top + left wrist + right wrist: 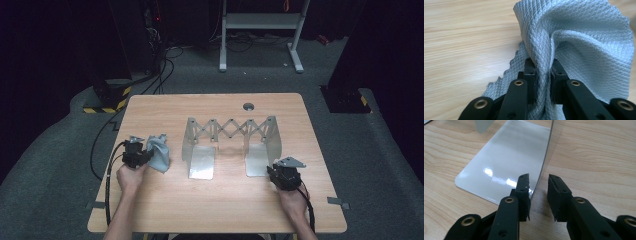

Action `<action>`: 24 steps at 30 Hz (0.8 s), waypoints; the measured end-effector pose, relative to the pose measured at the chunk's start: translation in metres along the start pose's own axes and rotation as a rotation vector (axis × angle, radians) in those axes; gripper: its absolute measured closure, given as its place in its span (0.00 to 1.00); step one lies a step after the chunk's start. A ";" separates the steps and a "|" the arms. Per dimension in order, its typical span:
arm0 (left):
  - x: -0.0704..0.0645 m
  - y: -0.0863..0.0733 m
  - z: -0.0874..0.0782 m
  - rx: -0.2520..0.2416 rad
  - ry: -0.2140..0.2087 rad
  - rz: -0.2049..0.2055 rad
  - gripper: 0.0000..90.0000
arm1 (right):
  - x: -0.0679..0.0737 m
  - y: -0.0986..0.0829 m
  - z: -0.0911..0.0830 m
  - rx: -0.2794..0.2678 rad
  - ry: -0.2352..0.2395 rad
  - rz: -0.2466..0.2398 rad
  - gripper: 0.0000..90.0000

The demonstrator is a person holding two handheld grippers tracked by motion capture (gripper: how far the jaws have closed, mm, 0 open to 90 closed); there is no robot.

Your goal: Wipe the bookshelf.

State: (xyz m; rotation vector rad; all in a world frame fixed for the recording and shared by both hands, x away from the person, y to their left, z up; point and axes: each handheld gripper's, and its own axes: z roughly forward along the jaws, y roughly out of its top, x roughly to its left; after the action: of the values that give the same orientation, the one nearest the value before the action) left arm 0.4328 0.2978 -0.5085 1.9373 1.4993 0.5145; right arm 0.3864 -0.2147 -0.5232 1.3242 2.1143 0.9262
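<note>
Bench (220, 205): light wood-grain top, seen whole in the high view; both pairs of tongs are held over its near half, well apart from each other.

Metal rack (231, 145): a shiny expanding stand with a scissor-lattice back and two flat foot plates, set between the two pairs of tongs and nearer the right pair. In the right gripper view one foot plate (506, 167) is seen close up, lying flat on the wood with a rounded corner and bright reflections, detail not made out from above.

Cloth (159, 151): grey-blue, bunched and raised off the bench, just ahead of the left tongs. In the left gripper view its diamond-weave texture and pinked edge (579, 50) are recorded; a gathered fold is pinched between the jaws.

Left tongs (145, 155): closed on the cloth fold, clamped tight (543, 72).

Right tongs (272, 172): jaws parted, nothing between them; in the right gripper view (538, 185) the near edge of the foot plate is seen just beside the left-hand jaw, whether touching cannot be told.
</note>
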 end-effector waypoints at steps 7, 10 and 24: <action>-0.034 -0.003 -0.003 -0.016 -0.121 0.057 0.88 | 0.003 0.002 0.002 -0.001 -0.007 -0.019 0.81; -0.049 -0.002 -0.002 -0.010 -0.163 0.090 0.88 | 0.005 0.002 0.002 -0.003 -0.015 -0.030 0.83; -0.078 -0.005 0.005 0.009 -0.244 0.125 0.88 | 0.006 0.002 0.002 -0.002 -0.012 -0.034 0.85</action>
State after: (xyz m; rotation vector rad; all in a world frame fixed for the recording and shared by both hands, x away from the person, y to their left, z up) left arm 0.4108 0.2230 -0.5102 2.0284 1.2348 0.3115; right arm 0.3866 -0.2080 -0.5233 1.2858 2.1196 0.9036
